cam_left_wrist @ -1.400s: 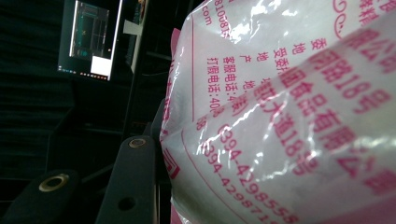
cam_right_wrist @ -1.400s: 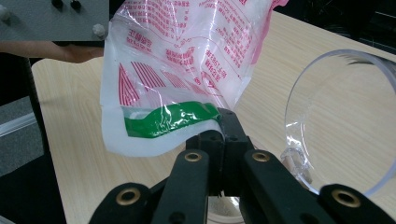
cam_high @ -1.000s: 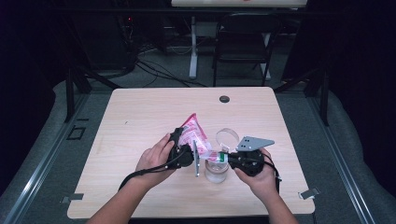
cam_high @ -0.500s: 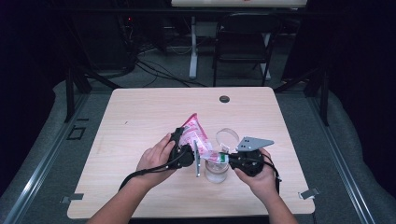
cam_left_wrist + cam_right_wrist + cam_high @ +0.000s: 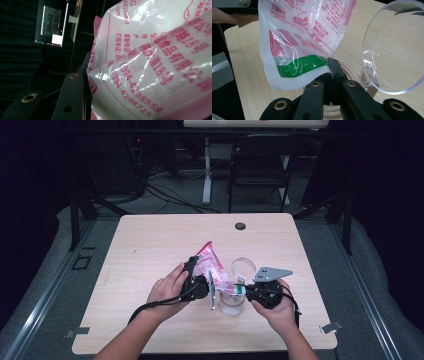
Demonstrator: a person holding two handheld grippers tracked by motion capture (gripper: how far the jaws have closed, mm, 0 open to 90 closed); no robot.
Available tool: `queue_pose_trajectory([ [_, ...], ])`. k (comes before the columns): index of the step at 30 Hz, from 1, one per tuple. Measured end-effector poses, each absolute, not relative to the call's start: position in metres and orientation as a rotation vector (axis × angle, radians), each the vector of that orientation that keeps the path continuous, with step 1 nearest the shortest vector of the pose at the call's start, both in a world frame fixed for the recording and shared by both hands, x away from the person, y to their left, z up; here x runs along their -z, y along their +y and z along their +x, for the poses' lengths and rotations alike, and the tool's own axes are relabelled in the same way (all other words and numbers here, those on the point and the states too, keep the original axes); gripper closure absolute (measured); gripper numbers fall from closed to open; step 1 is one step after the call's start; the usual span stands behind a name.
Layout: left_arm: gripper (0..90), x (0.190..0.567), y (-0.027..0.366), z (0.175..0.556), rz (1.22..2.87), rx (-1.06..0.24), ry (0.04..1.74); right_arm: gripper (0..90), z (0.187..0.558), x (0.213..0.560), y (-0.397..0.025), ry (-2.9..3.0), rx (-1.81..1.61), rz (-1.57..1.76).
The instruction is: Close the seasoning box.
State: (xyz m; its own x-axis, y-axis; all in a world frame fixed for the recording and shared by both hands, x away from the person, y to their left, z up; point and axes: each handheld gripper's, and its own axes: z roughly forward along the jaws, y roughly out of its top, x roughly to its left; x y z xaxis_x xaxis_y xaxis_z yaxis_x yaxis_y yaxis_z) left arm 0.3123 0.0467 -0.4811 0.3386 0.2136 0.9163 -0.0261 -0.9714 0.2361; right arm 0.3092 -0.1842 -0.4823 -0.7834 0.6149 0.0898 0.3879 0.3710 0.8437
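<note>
A: Nearest us, what do our hands hold?

B: Our right gripper (image 5: 331,65) has its jaws pressed together on the green-banded edge of a printed plastic bag (image 5: 307,32), pink and white with red lettering. The bag rises just beyond the fingertips and leans away from them.

A: And below?

B: Directly under those fingertips sits a clear jar (image 5: 231,302) with a wooden rim, its hinged transparent lid (image 5: 392,47) standing open just beside the jaws.

A: The other hand?

B: Our left gripper (image 5: 200,281) grips the bag's far upper part (image 5: 160,62); the plastic hides its jaws, so it looks clamped on the bag. Beyond lies the table (image 5: 150,245).

A: How do we pour well?

B: We judge: keep the opening over the rim, raise the far end slowly, stay off the lid.
</note>
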Motion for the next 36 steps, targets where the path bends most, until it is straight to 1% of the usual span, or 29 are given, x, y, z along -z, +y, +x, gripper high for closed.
queue_pose_trajectory([
  [36, 61.1, 0.4794, 0.0451, 0.3078, 2.356, -1.716, 0.152, 90.0, 0.3122, 0.4901, -0.1829, 2.364, -1.359, 0.916],
])
